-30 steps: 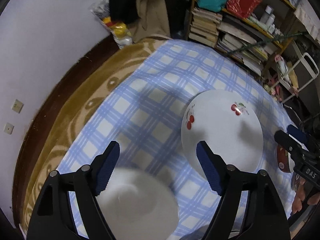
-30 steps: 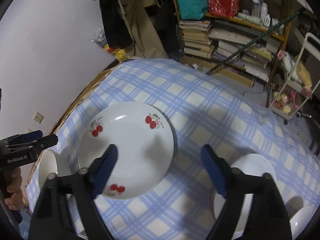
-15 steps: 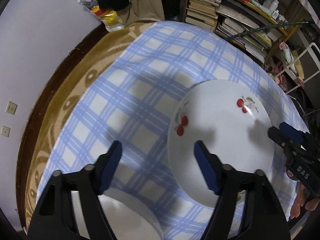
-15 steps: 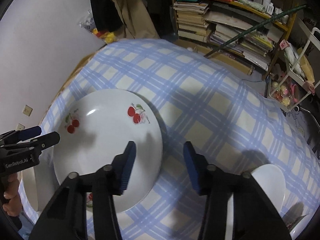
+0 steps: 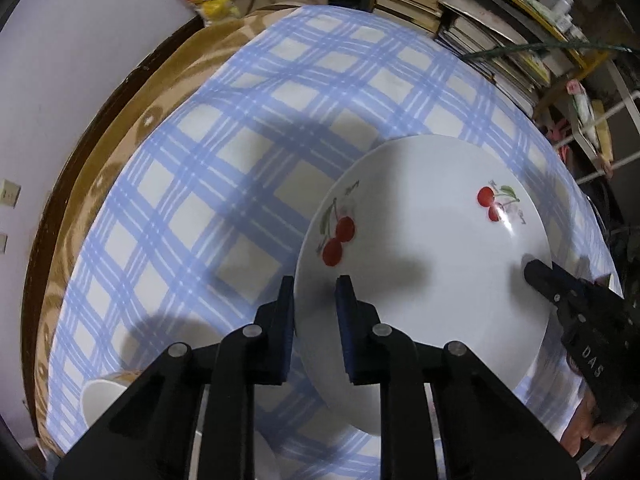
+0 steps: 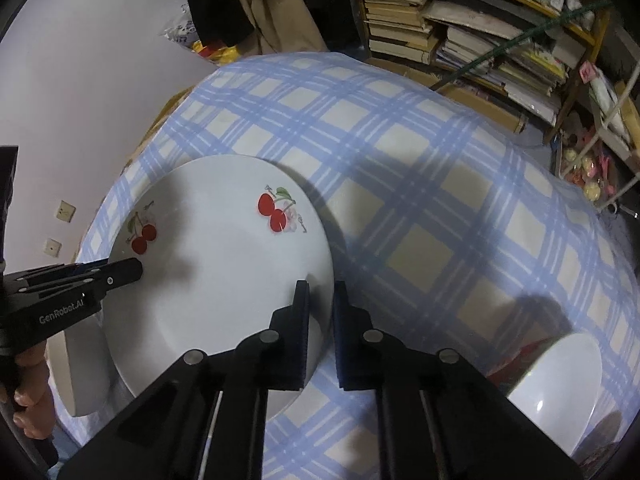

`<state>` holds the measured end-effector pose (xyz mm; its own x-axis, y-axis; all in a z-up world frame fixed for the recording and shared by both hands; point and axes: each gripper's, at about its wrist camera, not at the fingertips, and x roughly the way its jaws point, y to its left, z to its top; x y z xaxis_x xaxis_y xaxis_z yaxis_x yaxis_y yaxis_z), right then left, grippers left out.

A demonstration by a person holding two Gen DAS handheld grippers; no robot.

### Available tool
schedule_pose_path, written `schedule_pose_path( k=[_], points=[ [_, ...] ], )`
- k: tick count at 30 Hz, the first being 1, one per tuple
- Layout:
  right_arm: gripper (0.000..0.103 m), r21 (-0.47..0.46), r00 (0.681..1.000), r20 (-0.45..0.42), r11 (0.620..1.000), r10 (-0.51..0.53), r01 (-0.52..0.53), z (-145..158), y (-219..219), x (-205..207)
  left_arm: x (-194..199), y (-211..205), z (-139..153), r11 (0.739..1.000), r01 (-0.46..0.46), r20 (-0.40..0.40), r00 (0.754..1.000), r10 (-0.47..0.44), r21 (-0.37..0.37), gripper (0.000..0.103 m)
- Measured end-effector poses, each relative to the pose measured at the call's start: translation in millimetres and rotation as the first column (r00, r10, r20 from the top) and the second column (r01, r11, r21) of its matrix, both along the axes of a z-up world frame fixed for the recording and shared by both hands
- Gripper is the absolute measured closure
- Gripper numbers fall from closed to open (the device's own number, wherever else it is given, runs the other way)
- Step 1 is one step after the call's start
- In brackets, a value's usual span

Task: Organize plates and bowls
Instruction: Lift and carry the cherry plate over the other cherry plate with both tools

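Both tools pinch cherry plate (image 5: 424,264) rim: left tool (image 5: 314,300), right tool (image 6: 320,304); only right view shows white bowl (image 6: 560,380).

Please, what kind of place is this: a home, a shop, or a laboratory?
Most likely a room in a private home, a lived-in one. A table with a blue checked tablecloth holds a cherry-patterned plate, crowded shelves of stacked books stand behind it, and clothes hang by the wall.
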<state>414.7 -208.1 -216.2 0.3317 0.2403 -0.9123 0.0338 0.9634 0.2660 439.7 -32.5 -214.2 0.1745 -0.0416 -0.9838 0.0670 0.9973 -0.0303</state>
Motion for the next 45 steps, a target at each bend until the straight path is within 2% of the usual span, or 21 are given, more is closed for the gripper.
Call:
schedule_pose_path(
  k=[4, 9, 13, 18, 22, 34, 45],
  points=[
    [0.092, -0.008, 1.0, 0.011, 1.0, -0.012, 0.012, 6.4, -0.1, -9.5, -9.3, -0.7, 8.2, 0.999, 0.034, 0.002, 0.999, -0.034, -0.012, 0.085],
    [0.092, -0.012, 1.0, 0.026, 1.0, -0.005, 0.005, 20.4, -1.5, -25.5, -33.5, -9.0, 24.1, 0.994, 0.107, 0.045, 0.993, -0.109, 0.036, 0.085],
    [0.093, 0.03, 0.999, 0.032, 0.999, -0.027, 0.026, 29.2, -9.3, -40.4, -47.8, -7.1, 41.5, 0.991, 0.135, 0.075, 0.988, -0.135, 0.012, 0.085],
    [0.093, 0.057, 0.998, 0.051, 0.998, -0.039, 0.036, 41.2, -9.6, -60.0, -67.5, -13.0, 61.5, 0.987, 0.151, 0.118, 0.981, -0.156, 0.05, 0.085],
    [0.094, 0.092, 0.997, 0.054, 0.995, -0.053, 0.048, 49.8, -12.0, -73.3, -78.1, -10.4, 70.6, 0.987, 0.153, 0.125, 0.979, -0.158, 0.049, 0.085],
    [0.094, 0.114, 0.994, 0.089, 0.992, -0.056, 0.046, 80.6, -11.3, -121.3, -130.8, -5.7, 98.9, 0.988, 0.151, 0.171, 0.973, -0.155, 0.038, 0.085],
    [0.094, 0.077, 0.995, 0.097, 0.997, -0.035, 0.028, 93.7, -1.9, -178.2, -191.3, 3.2, 109.6, 0.992, 0.13, 0.186, 0.974, -0.127, -0.004, 0.085]
  ],
)
